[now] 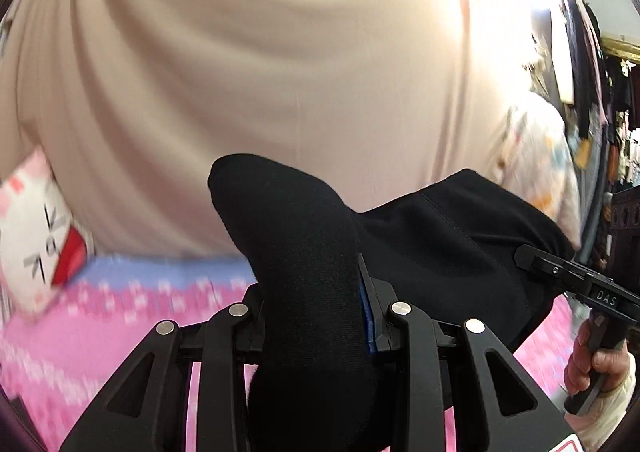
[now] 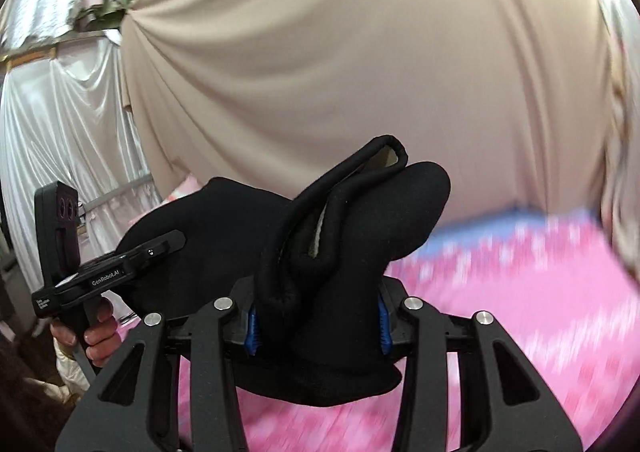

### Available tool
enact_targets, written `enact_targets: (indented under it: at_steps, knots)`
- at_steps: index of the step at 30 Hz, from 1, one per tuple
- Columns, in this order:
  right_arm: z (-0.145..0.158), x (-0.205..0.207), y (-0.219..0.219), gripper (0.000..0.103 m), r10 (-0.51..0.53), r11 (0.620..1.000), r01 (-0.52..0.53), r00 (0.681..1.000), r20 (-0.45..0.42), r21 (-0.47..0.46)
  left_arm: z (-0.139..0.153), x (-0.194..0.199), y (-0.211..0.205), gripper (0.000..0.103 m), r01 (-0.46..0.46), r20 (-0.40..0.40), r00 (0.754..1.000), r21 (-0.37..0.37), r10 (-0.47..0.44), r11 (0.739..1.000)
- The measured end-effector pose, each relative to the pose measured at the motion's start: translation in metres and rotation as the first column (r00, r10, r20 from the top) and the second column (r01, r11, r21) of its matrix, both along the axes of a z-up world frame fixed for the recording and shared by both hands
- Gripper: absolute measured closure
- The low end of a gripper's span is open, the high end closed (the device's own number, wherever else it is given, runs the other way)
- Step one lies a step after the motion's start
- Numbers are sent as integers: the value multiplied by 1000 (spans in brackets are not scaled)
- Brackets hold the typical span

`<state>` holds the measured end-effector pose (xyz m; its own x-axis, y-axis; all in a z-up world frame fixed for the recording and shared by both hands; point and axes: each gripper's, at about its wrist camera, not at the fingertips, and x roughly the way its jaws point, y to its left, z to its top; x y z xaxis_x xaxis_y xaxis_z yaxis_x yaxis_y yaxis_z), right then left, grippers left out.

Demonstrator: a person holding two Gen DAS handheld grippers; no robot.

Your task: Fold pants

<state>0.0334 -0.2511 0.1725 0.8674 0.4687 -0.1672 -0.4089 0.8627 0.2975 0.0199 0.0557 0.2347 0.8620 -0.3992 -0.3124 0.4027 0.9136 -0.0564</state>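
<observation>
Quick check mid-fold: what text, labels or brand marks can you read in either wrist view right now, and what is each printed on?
"DAS": on the right gripper, seen from the left wrist view.
"GenRobot.AI": on the left gripper, seen from the right wrist view.
Small white label at that gripper's rear end: too small to read.
Grey letter-like marks on the pillow: blurred, unreadable.
Black pants: no text visible.

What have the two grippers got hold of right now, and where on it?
Both grip the black pants: the left gripper pinches a bunched fold, the right gripper a bunch including a thick rolled hem.
</observation>
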Motion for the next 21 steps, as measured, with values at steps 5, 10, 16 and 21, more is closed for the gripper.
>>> enact_targets:
  at_steps: [5, 10, 16, 21]
  knots:
    - [18, 63, -2, 63, -1, 1000, 1, 999, 48, 3, 10, 57, -6, 75, -39, 60, 997, -28, 40, 999]
    - [-3, 146, -1, 63, -17, 1000, 17, 1000, 11, 2, -13, 129, -17, 74, -72, 35, 997, -3, 73, 997]
    - [-82, 239, -4, 63, -30, 999, 34, 994, -109, 34, -86, 225, -28, 73, -101, -92, 990, 20, 102, 995]
    - [-165, 296, -5, 63, -40, 999, 47, 966, -255, 22, -171, 292, -35, 72, -110, -233, 965, 75, 125, 991]
